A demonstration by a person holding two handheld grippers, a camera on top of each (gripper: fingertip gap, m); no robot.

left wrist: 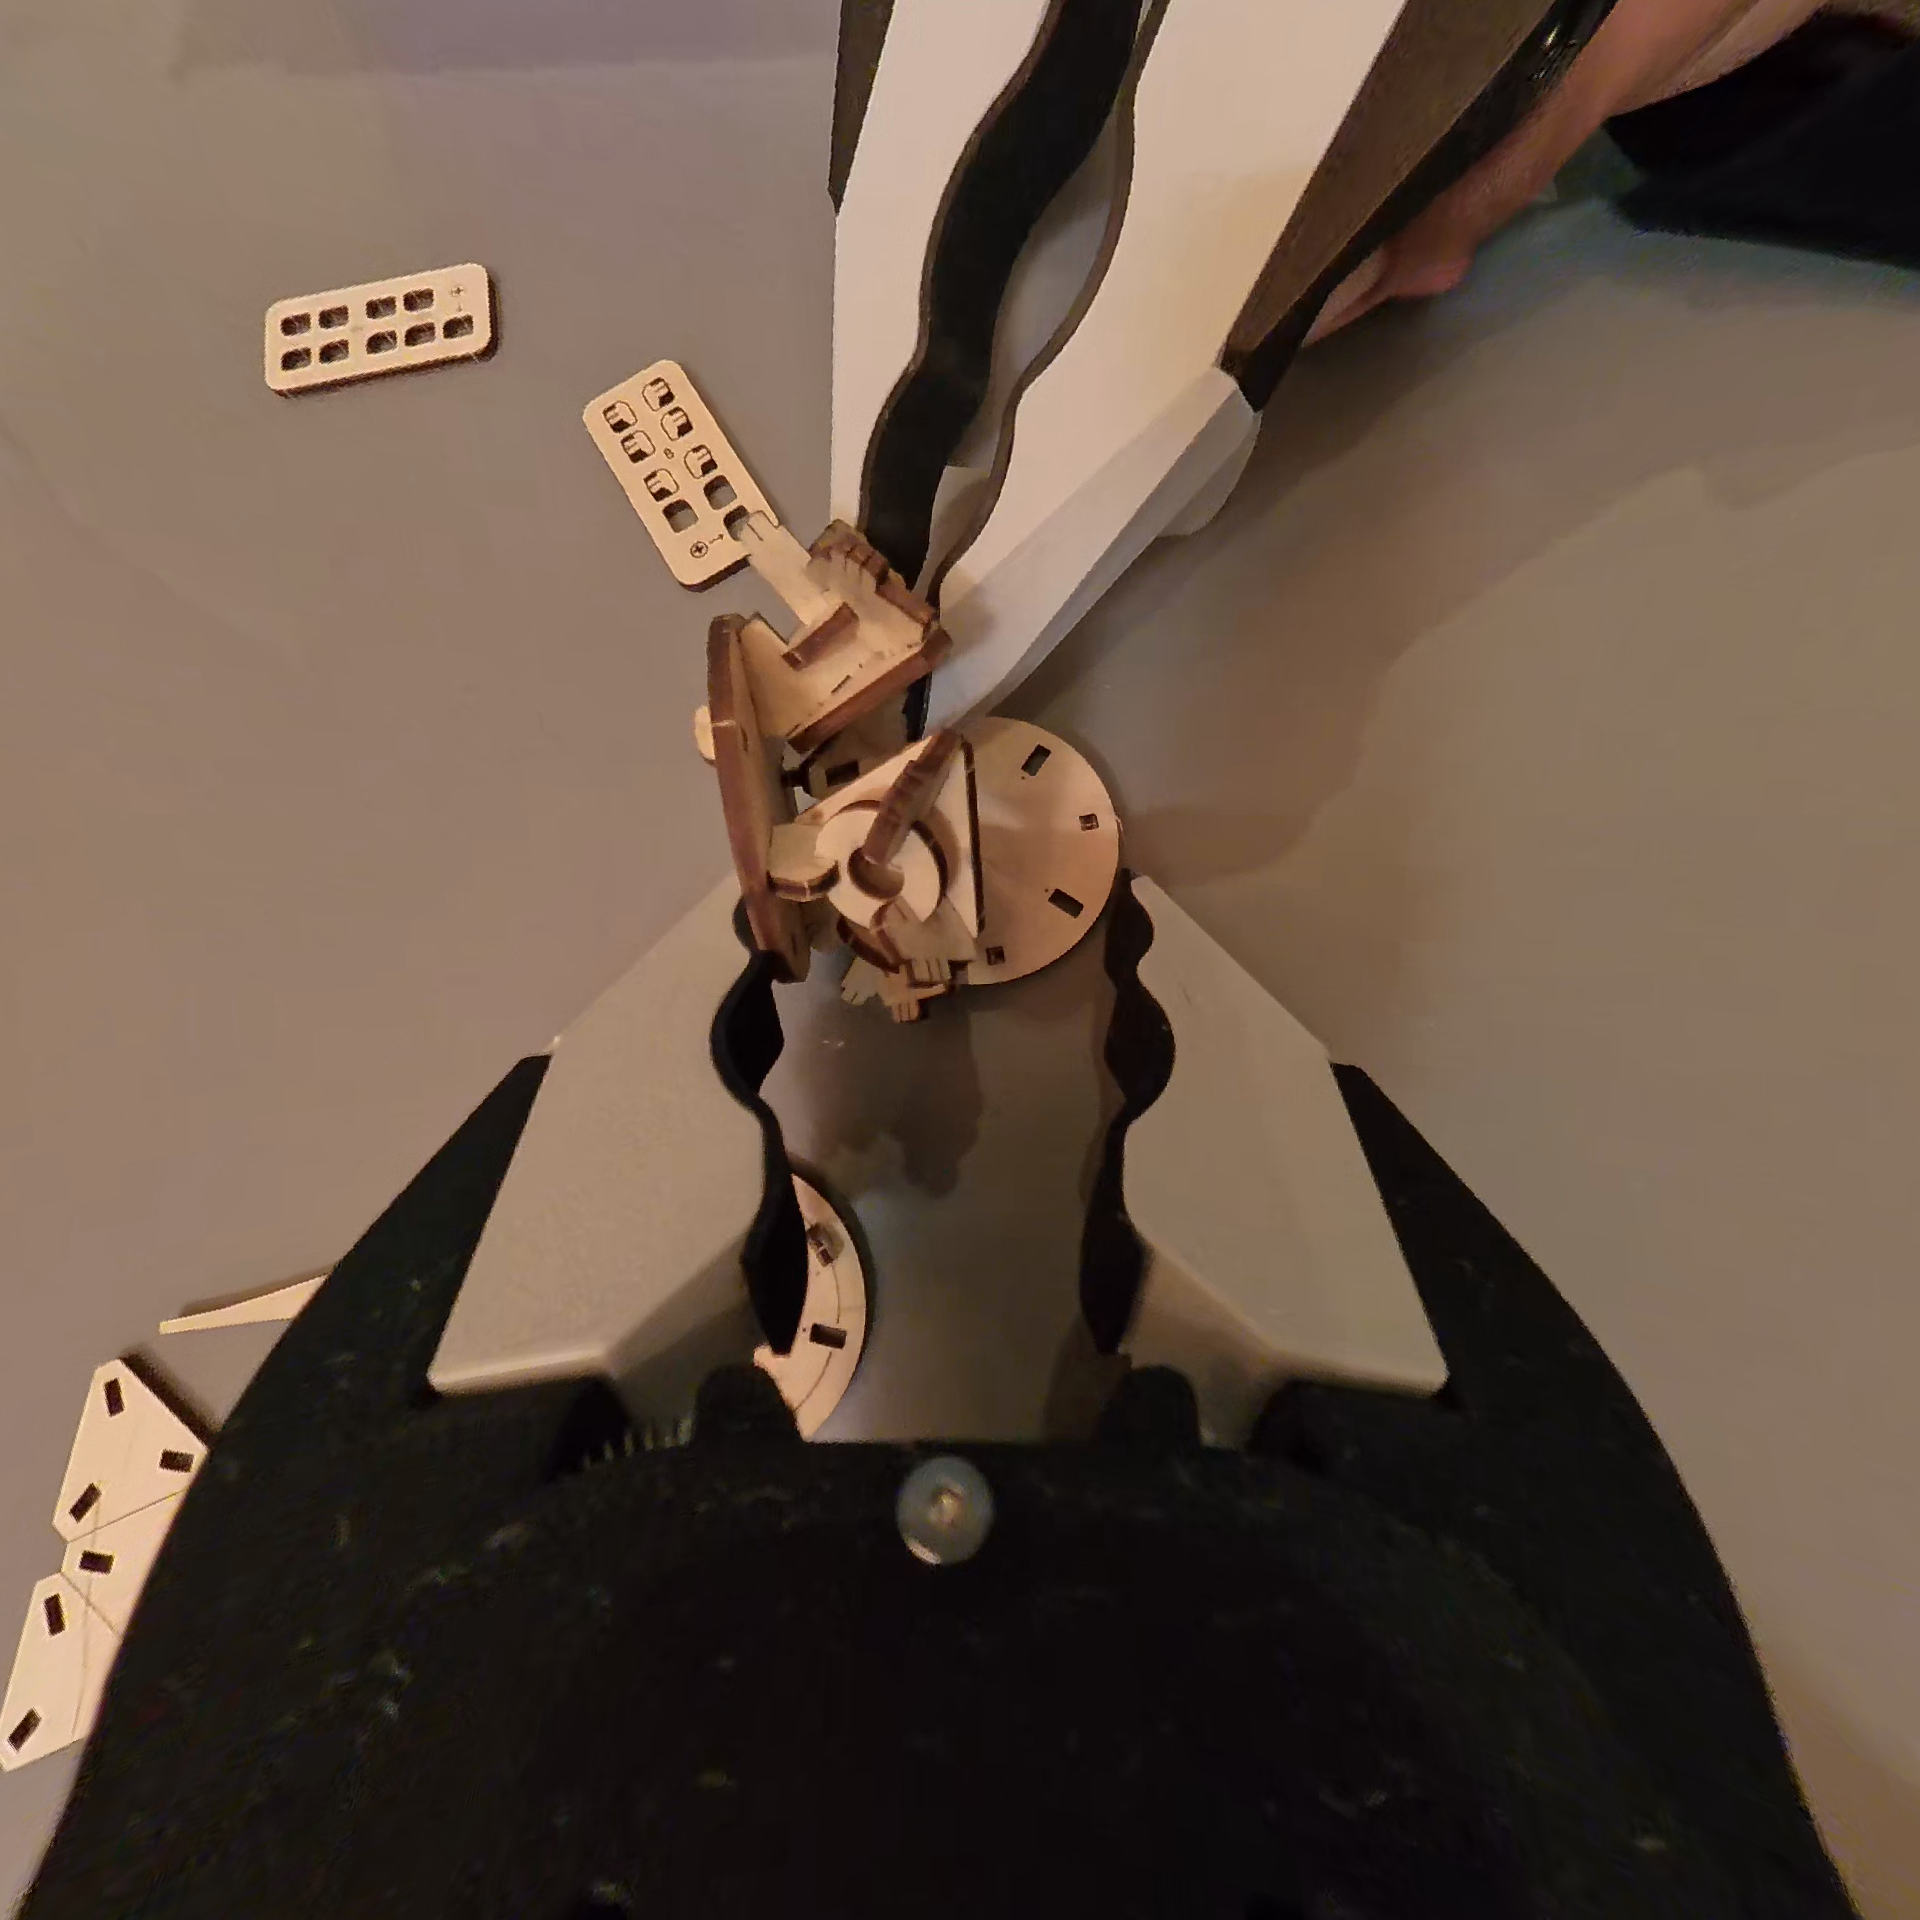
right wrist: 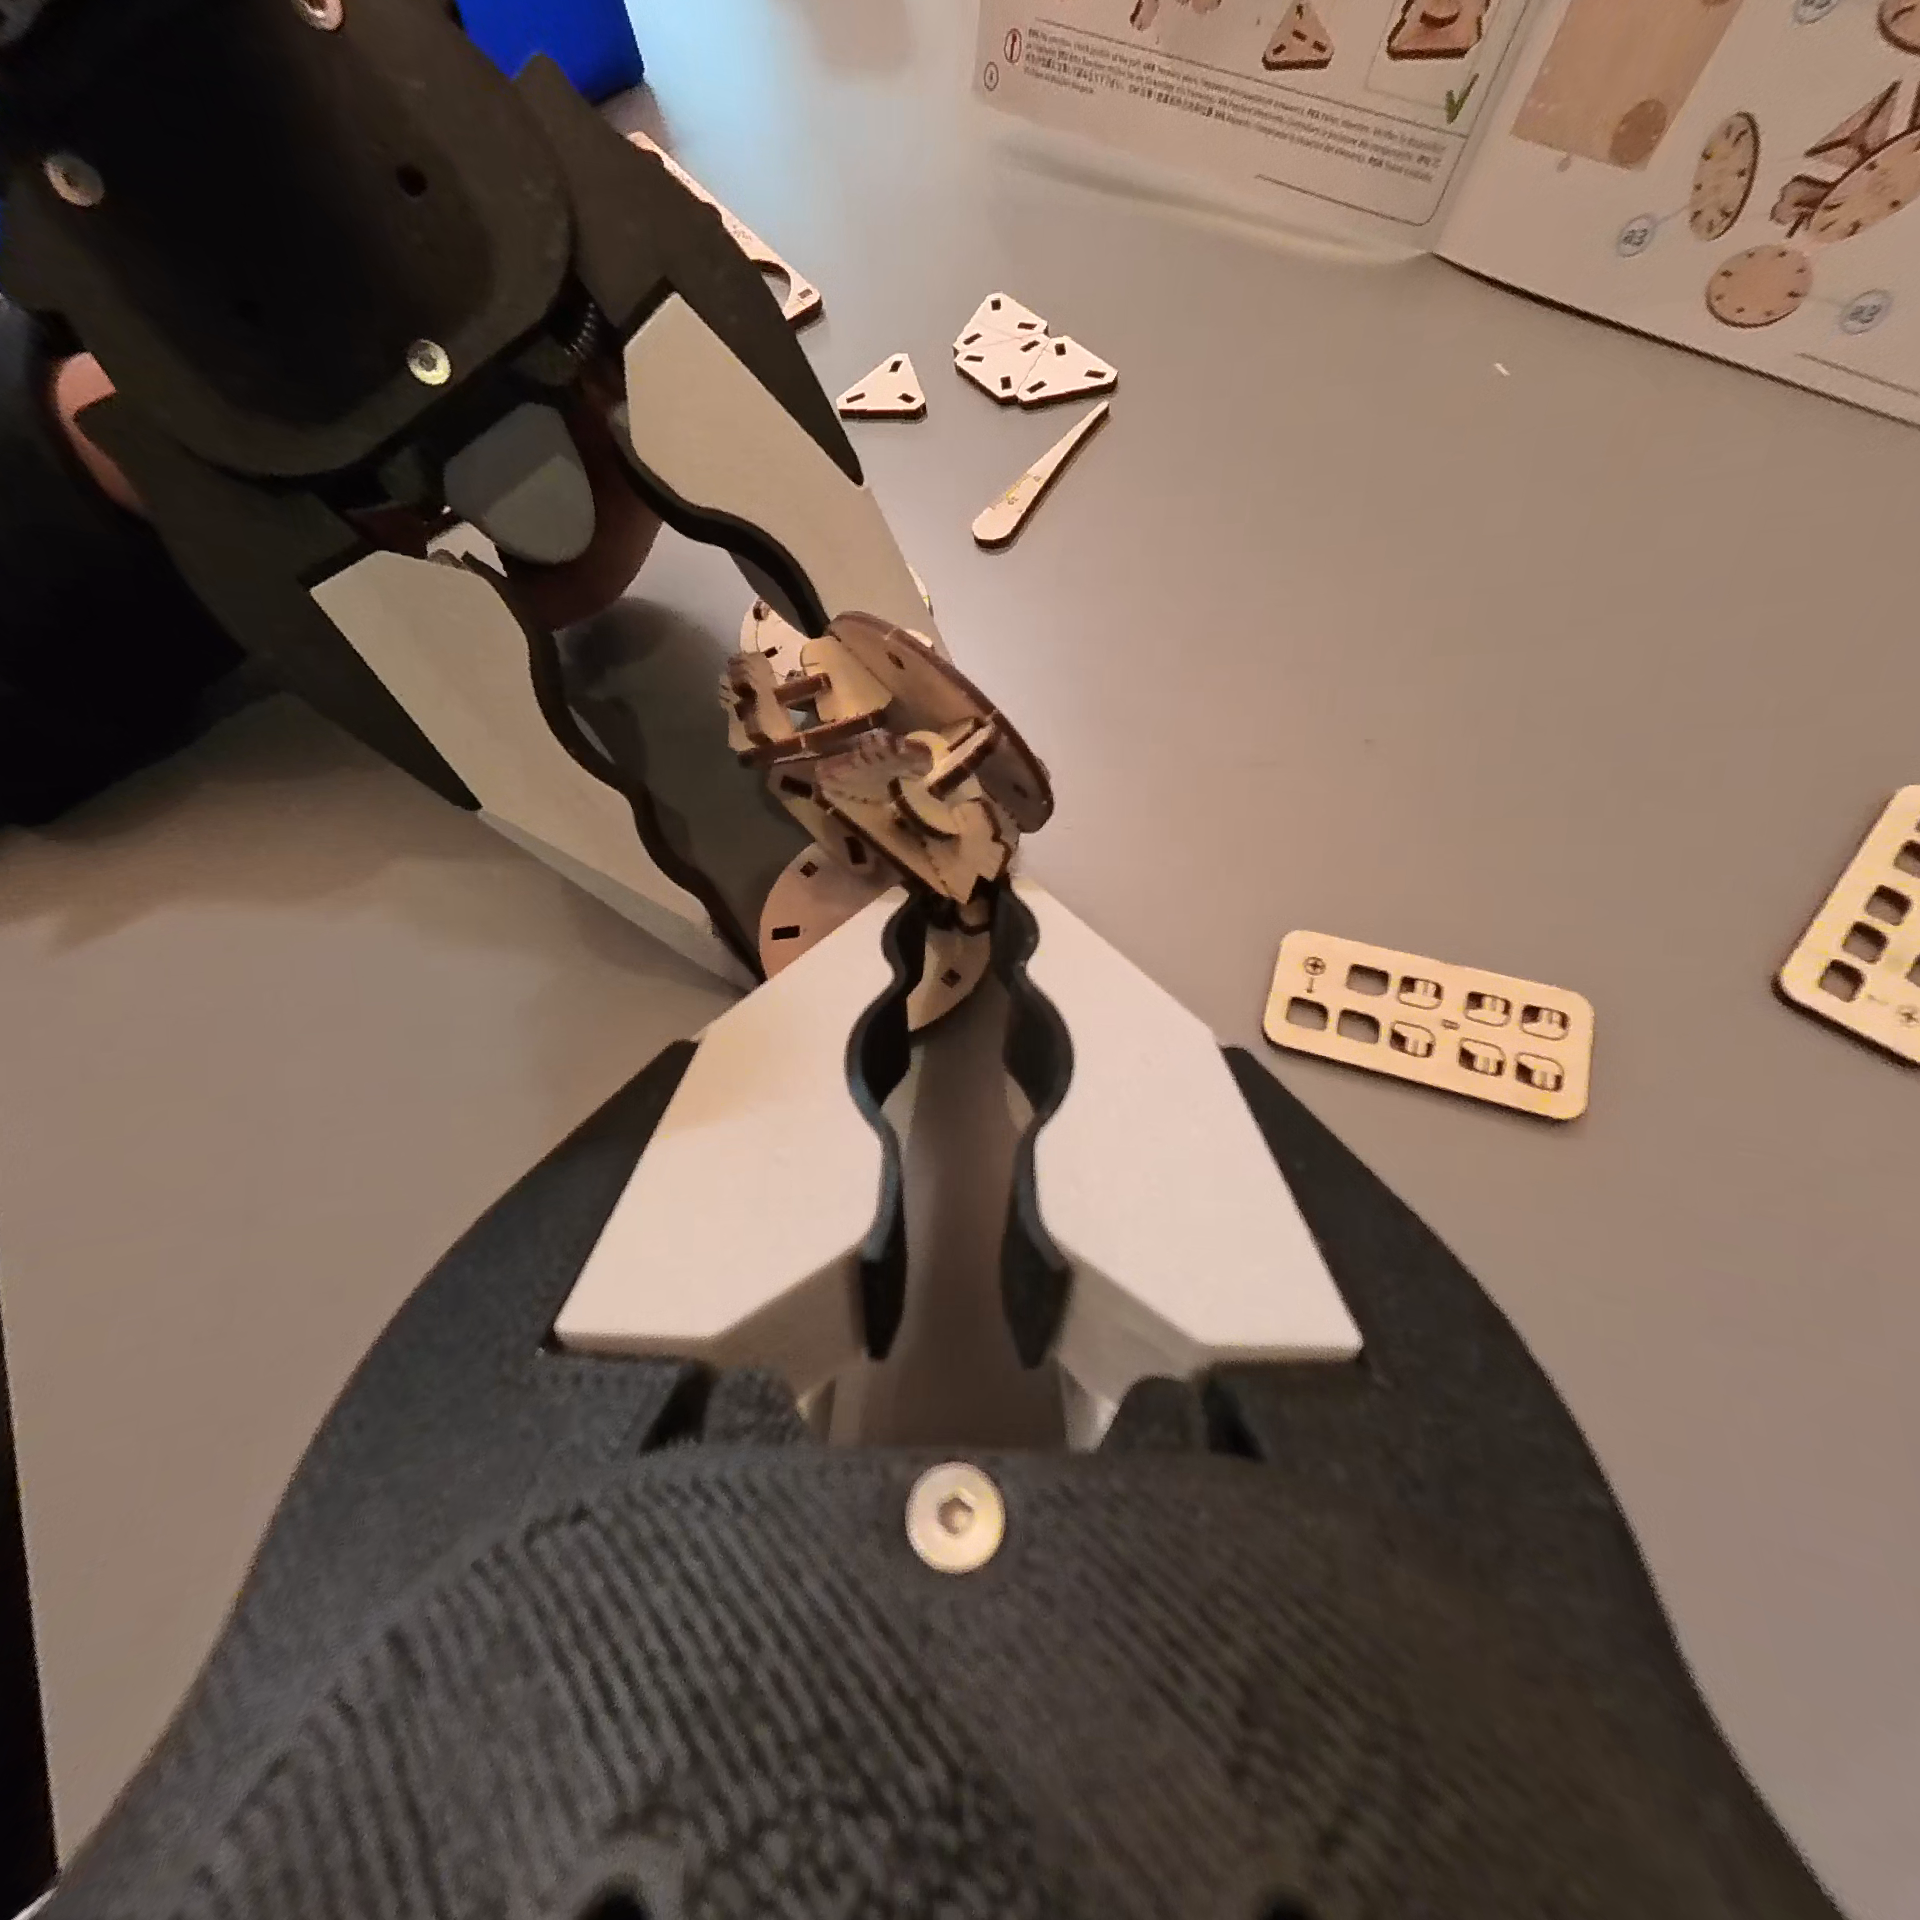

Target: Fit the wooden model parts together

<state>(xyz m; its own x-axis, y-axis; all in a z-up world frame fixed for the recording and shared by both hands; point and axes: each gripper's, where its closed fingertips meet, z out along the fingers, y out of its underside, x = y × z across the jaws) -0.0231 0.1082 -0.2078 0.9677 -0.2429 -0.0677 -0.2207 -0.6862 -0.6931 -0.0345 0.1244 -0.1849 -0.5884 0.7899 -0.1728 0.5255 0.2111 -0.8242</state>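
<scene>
A small wooden model (left wrist: 883, 831) of slotted plywood parts is held above the grey table between both grippers. My left gripper (left wrist: 940, 925) is shut across it: one pad (left wrist: 753, 966) touches the dark-edged disc (left wrist: 743, 790) and the other pad (left wrist: 1127, 935) touches the pale round disc (left wrist: 1049, 842). My right gripper (right wrist: 956, 914) is shut on an end of the model (right wrist: 883, 769). In the left wrist view the right gripper (left wrist: 925, 644) comes in from the top. In the right wrist view the left gripper (right wrist: 784, 790) straddles the model from the upper left.
Loose plywood parts lie on the table (right wrist: 1351, 675): punched cards (left wrist: 379, 327) (right wrist: 1429, 1039), triangular panels (right wrist: 1039, 353) (left wrist: 104, 1507), a thin stick (right wrist: 1039, 478) and another disc (left wrist: 821, 1309) under my left finger. An open instruction booklet (right wrist: 1558, 156) lies at the far right. Left and right tips are no more than a few centimetres apart.
</scene>
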